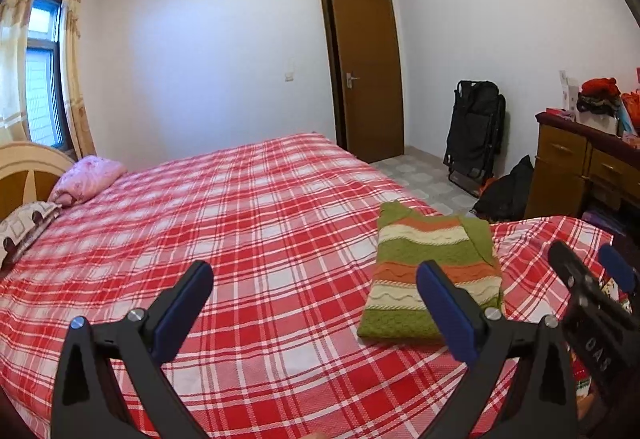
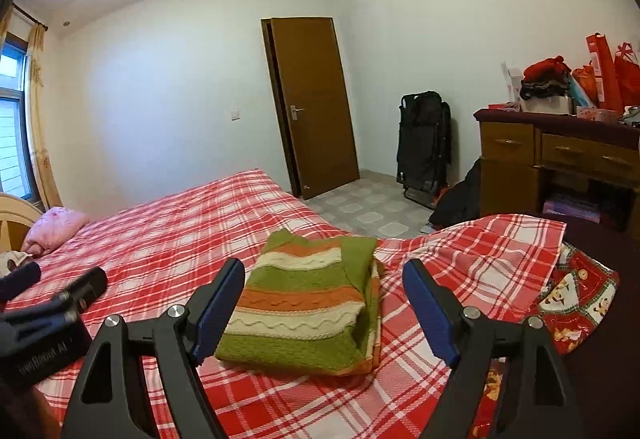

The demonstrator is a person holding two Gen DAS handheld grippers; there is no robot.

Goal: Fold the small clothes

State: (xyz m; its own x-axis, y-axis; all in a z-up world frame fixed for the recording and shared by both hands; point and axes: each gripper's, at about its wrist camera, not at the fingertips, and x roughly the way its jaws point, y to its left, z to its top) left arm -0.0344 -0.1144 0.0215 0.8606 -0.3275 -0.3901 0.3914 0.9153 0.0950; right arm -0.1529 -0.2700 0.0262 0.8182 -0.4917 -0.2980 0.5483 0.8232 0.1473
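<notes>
A small knit sweater (image 1: 434, 271) with green, orange and cream stripes lies folded into a compact rectangle on the red plaid bed (image 1: 240, 239). It also shows in the right wrist view (image 2: 308, 303). My left gripper (image 1: 316, 279) is open and empty, held above the bed to the left of the sweater. My right gripper (image 2: 324, 279) is open and empty, held above and just in front of the sweater. The right gripper shows at the right edge of the left wrist view (image 1: 588, 267). The left gripper shows at the left edge of the right wrist view (image 2: 52, 283).
A pink pillow (image 1: 86, 179) and a patterned pillow (image 1: 24, 235) lie by the headboard. A wooden dresser (image 2: 560, 167) with clutter stands at the right. A black folded chair (image 2: 424, 147) and a dark bag (image 2: 460, 203) sit on the floor near the door (image 2: 312, 103). A red printed cloth (image 2: 576, 303) hangs at the bed's corner.
</notes>
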